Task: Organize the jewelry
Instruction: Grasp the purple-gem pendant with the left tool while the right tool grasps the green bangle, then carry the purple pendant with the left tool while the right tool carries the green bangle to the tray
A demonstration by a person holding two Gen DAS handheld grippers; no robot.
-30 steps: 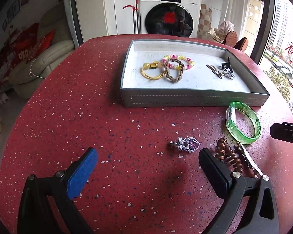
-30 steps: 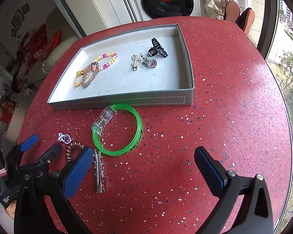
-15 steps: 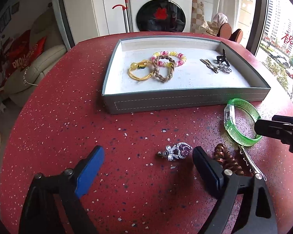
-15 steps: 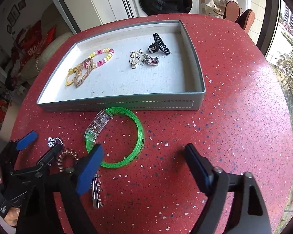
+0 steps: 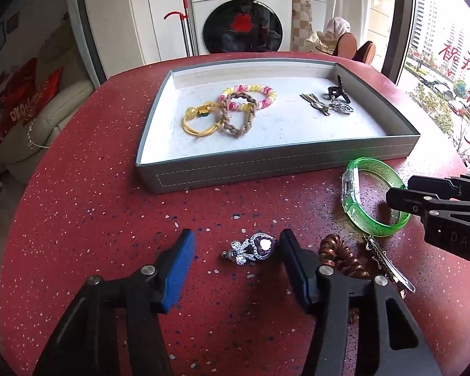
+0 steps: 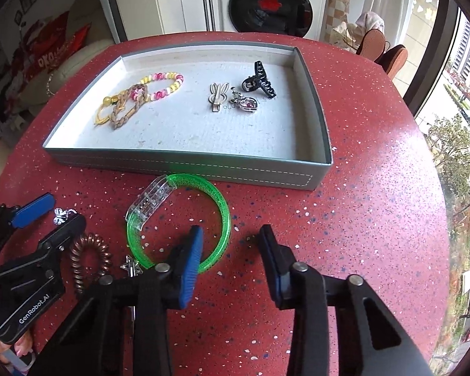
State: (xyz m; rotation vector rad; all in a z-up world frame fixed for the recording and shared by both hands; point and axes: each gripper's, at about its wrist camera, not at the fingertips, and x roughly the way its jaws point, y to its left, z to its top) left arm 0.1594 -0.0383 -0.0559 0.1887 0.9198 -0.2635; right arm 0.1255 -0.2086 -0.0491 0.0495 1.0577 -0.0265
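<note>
6 pieces in tray, 4 on table, both jaws closing

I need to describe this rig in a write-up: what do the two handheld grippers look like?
Both are black plastic two-finger tools with blue ribbed pads on the fingers' inner faces and round silver pivot pins. The left gripper and right gripper look alike in build. In the right wrist view, the left one's body carries white "GenRobot.AI" lettering. No cables or sleeves show.
</note>
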